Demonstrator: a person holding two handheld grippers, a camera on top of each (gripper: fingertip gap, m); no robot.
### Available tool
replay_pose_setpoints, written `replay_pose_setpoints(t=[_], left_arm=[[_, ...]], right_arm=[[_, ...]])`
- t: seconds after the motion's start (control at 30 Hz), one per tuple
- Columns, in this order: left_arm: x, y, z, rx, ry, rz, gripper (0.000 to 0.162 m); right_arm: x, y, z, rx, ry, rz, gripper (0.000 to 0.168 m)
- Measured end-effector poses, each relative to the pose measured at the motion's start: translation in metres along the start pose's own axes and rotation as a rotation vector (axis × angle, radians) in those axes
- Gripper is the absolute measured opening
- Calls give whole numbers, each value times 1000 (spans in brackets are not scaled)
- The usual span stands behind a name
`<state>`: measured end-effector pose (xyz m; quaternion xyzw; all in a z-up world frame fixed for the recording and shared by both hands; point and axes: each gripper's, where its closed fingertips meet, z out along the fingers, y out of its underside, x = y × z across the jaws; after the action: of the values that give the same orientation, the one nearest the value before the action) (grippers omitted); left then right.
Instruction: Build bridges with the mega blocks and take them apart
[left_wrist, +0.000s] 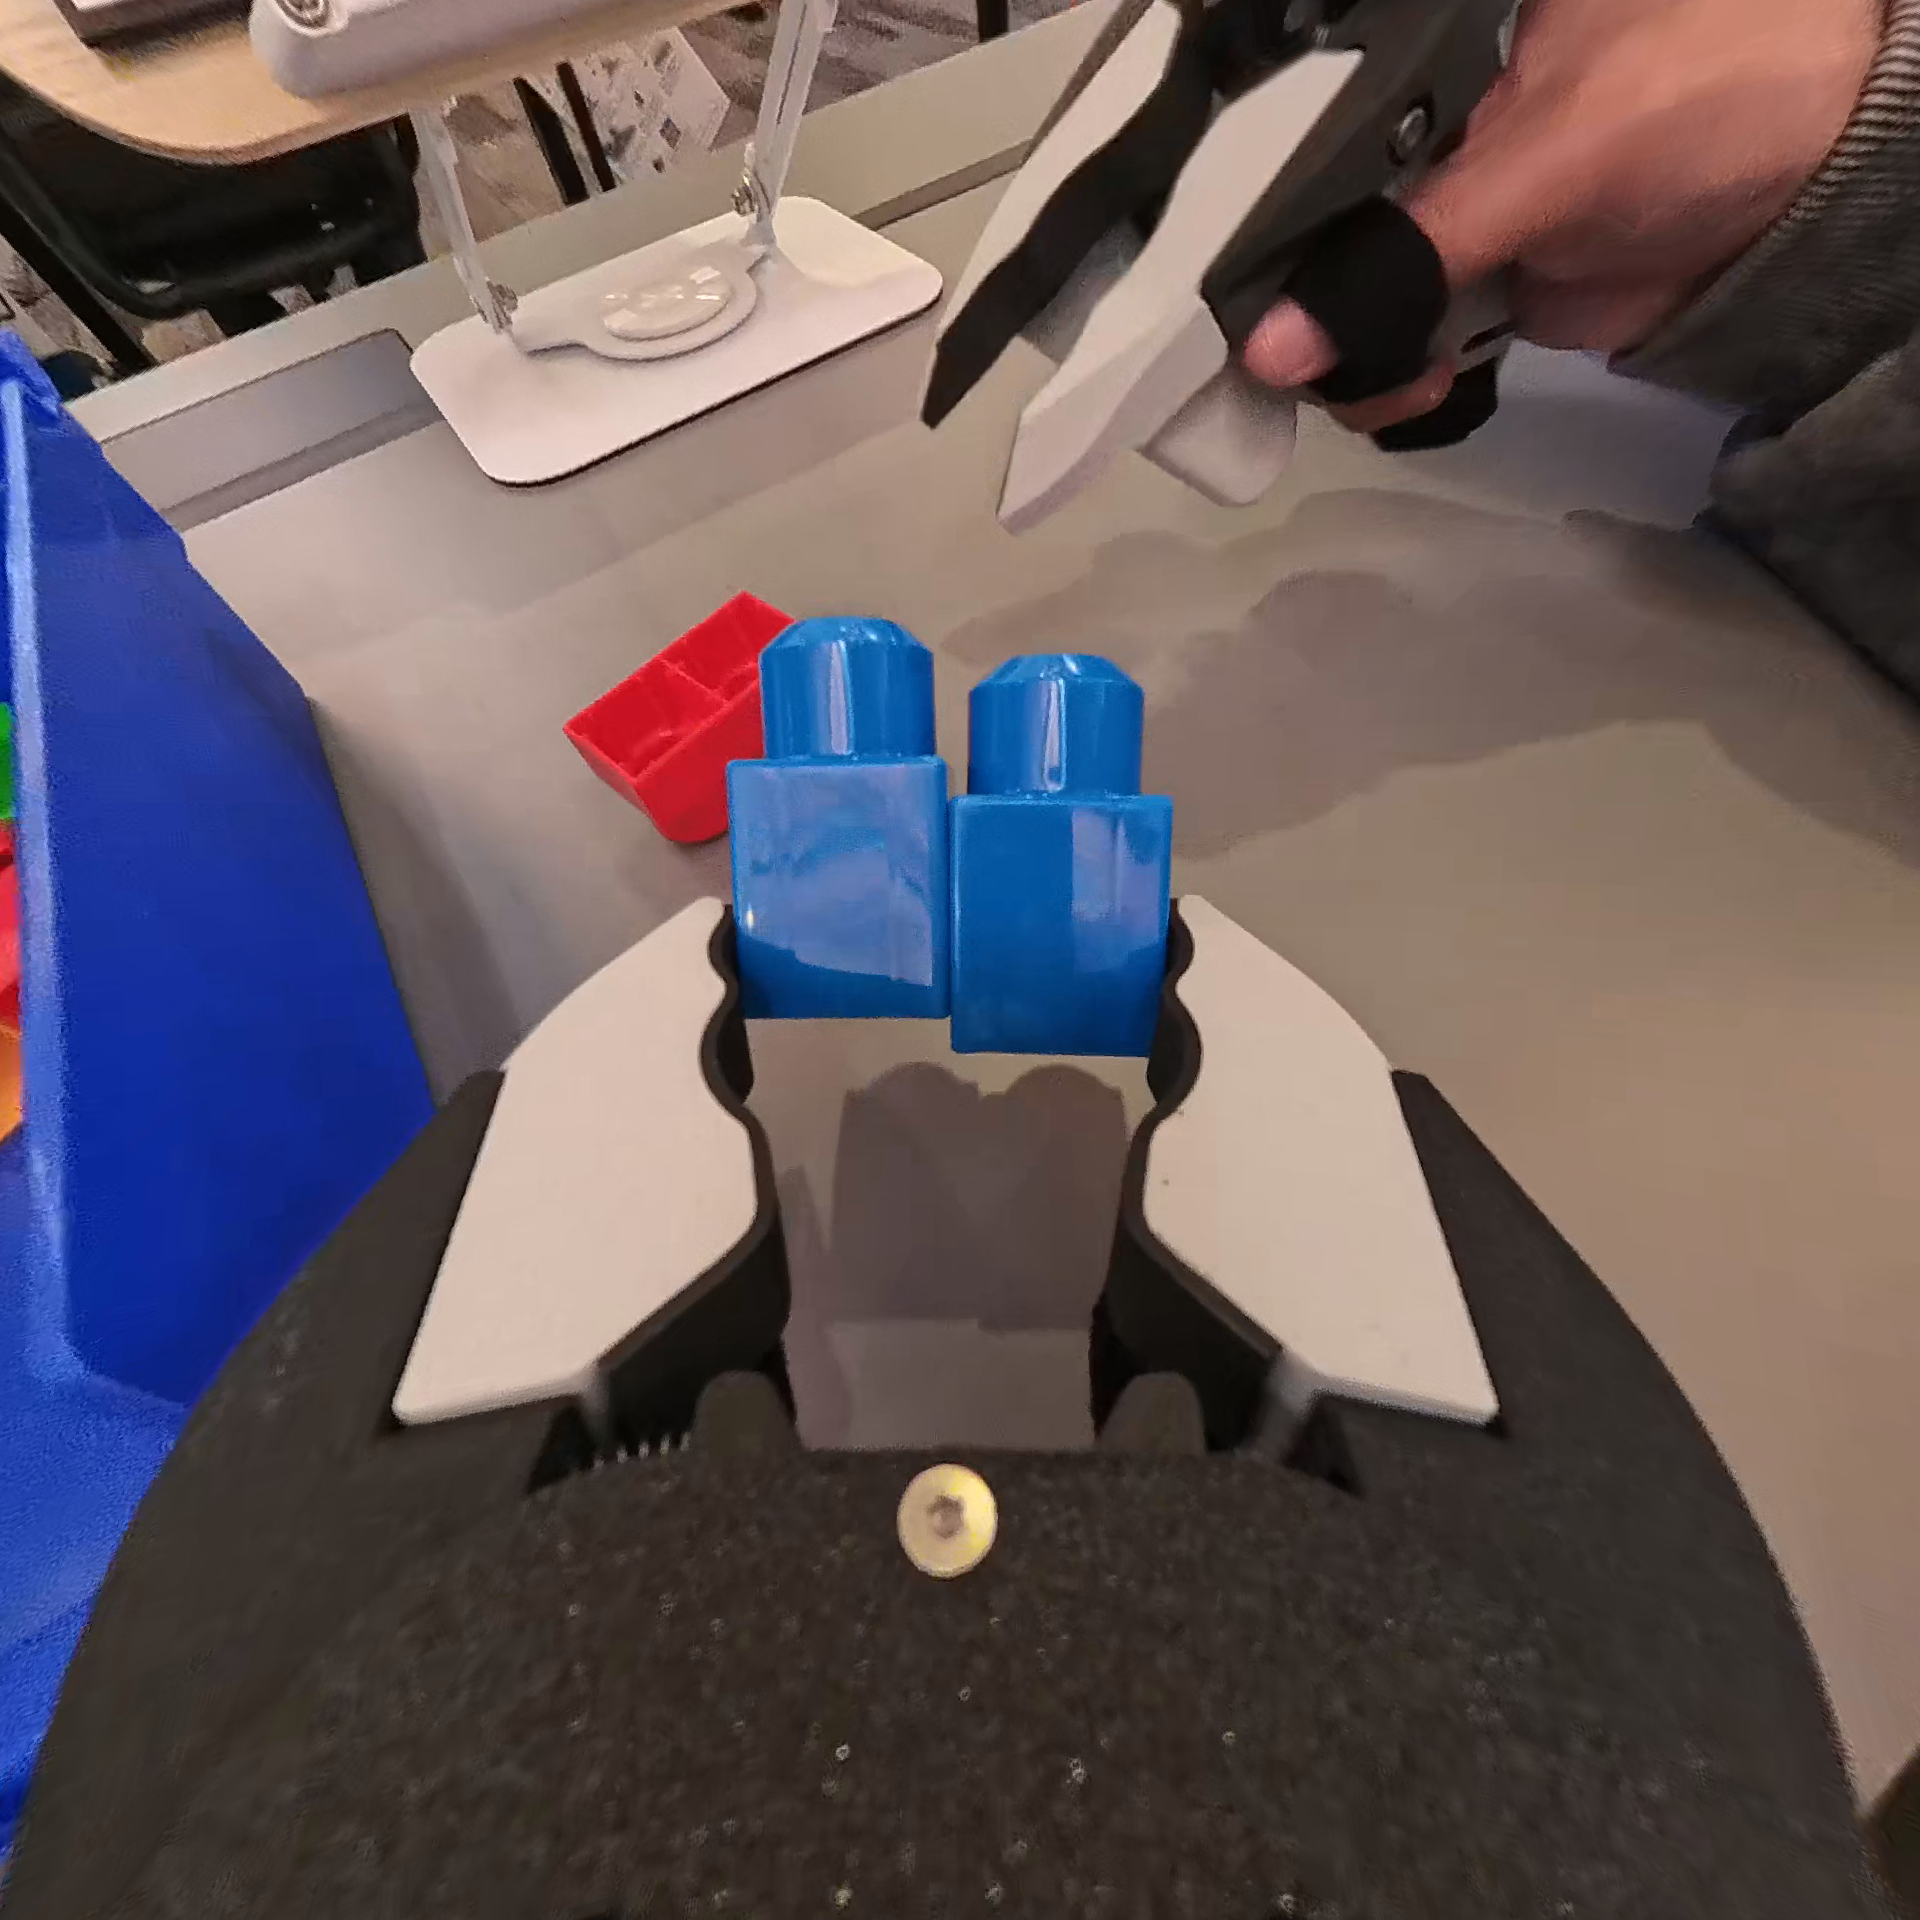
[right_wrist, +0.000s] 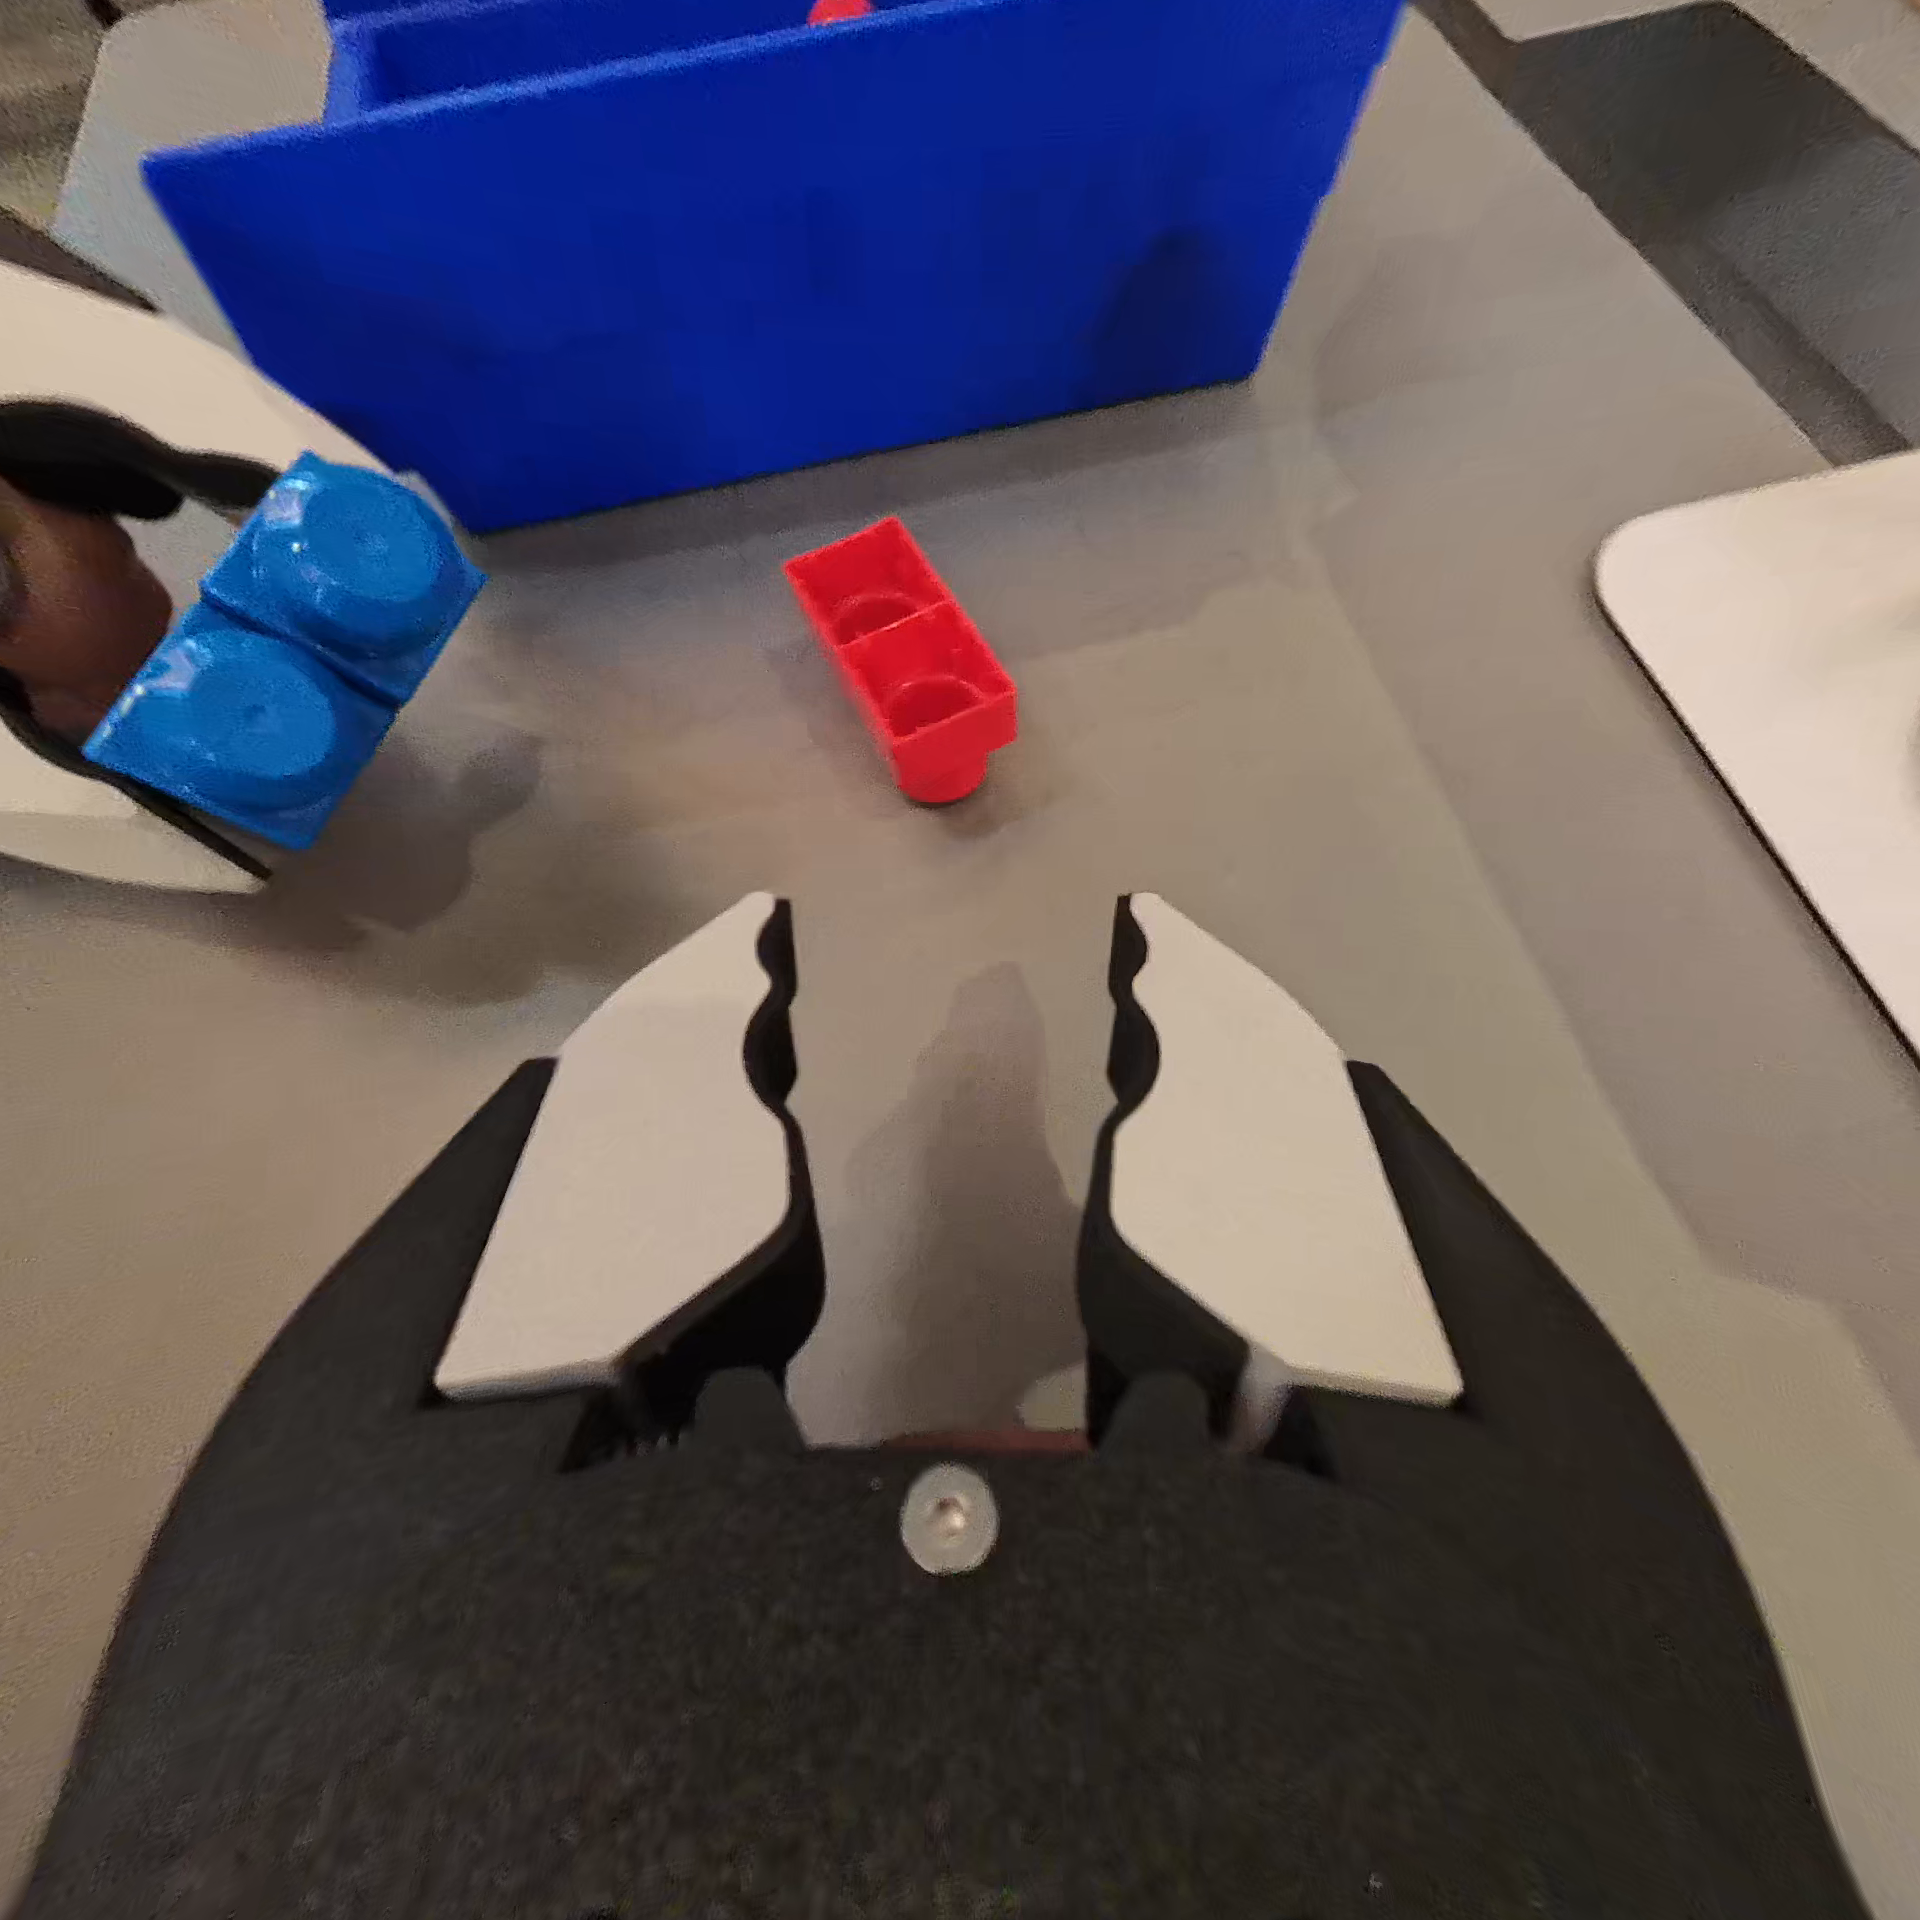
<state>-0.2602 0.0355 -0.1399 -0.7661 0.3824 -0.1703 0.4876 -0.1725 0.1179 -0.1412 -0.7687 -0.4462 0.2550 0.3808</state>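
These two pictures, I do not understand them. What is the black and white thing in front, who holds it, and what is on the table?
A person holds one two-finger tool in each hand; each carries a camera looking along its fingers. The left tool grips two small blue blocks side by side, studs pointing away from it. The right tool is open and empty; the left view shows it held by a hand. On the grey table lies a red block, upside down, hollow side up. Behind stands a blue bin; a white stand base sits farther off.
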Motion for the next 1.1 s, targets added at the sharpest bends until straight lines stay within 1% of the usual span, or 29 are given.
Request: replay_pose_setpoints(t=[0.13, 0.27, 0.33, 0.37, 0.4, 0.43, 0.47, 0.53, 0.63, 0.7, 0.77, 0.83, 0.9, 1.03, 1.1], left_arm=[[6, 2, -4, -1, 1, 4, 75], [6, 1, -3, 6, -3, 14, 75], [5, 2, -2, 3, -1, 8, 75], [4, 2, -2, 6, -3, 6, 75], [3, 2, -3, 6, -4, 6, 75], [1, 3, -3, 6, -8, 7, 75], [0, 3, -3, 7, -13, 9, 75], [-3, 4, -3, 4, -17, 12, 75], [-1, 2, -1, 13, 3, -3, 75], [0, -1, 2, 14, 17, 0, 75], [-1, -4, 6, 12, 13, 16, 75], [1, -6, 8, 15, 27, 10, 75], [6, -7, 9, 15, 50, -3, 75], [9, -8, 10, 16, 52, 18, 75], [10, -7, 10, 15, 54, 22, 75]], right_arm=[[-1, 5, 26, -33, 7, -99, 64], [1, 1, 54, -68, -71, -135, 61], [-1, -2, 66, -79, -112, -169, 53], [-3, -1, 71, -101, -133, -191, 41], [-4, -2, 74, -115, -137, -218, 34], [-4, -6, 73, -105, -118, -248, 34], [-3, -13, 68, -78, -93, -267, 33], [-5, -27, 46, -42, -85, -264, 33], [2, -46, -4, -4, 29, -309, 33], [-1, -45, -32, -24, 62, -322, 33], [4, -27, -51, -158, 146, -356, 33], [18, 3, -71, -384, 281, -412, 33], [27, 29, -89, -600, 374, -437, 33], [31, 66, -112, -909, 391, -405, 33], [34, 73, -114, -974, 380, -373, 33]])
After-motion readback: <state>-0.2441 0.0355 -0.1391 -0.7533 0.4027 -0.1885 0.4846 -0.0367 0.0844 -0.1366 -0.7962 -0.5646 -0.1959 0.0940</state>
